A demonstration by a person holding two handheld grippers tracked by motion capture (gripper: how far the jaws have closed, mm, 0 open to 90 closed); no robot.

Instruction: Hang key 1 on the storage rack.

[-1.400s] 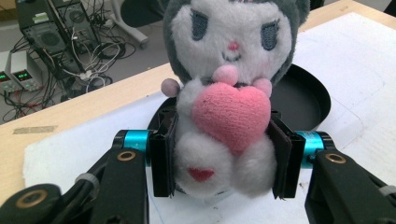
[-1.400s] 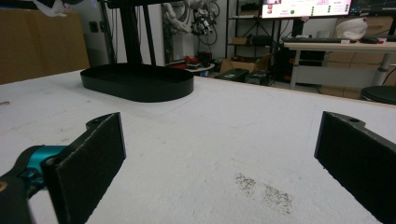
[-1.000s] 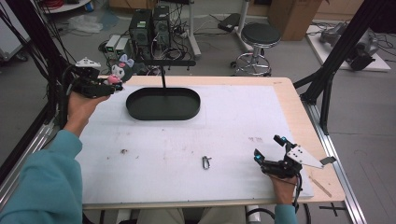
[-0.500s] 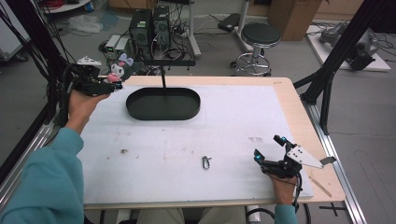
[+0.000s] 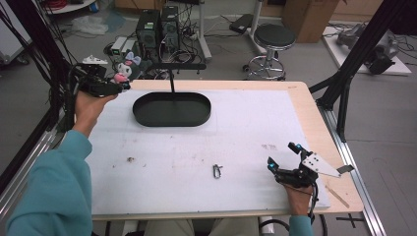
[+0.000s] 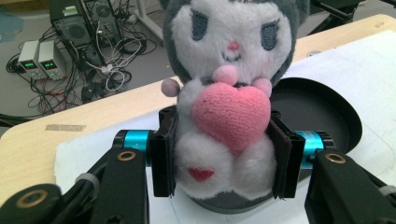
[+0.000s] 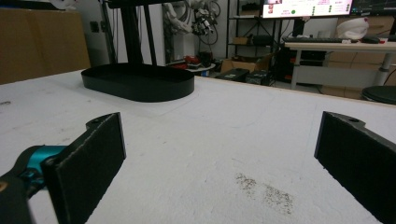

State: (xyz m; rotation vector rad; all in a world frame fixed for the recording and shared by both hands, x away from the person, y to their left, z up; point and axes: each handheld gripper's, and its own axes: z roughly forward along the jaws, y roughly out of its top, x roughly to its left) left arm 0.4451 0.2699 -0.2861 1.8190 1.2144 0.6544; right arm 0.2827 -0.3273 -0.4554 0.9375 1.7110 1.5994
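The left gripper [image 6: 223, 158] clamps a plush toy [image 6: 229, 93] upright, facing its camera. The right gripper [image 5: 286, 156] rests wide open on the table [image 5: 305, 105].

A robotics lab is shown. A white-topped table [image 5: 196, 147] is framed by black struts, with computer towers [image 5: 158, 27] and tangled cables on the floor beyond. A monitor [image 7: 306, 7] and cluttered desks are seen behind.
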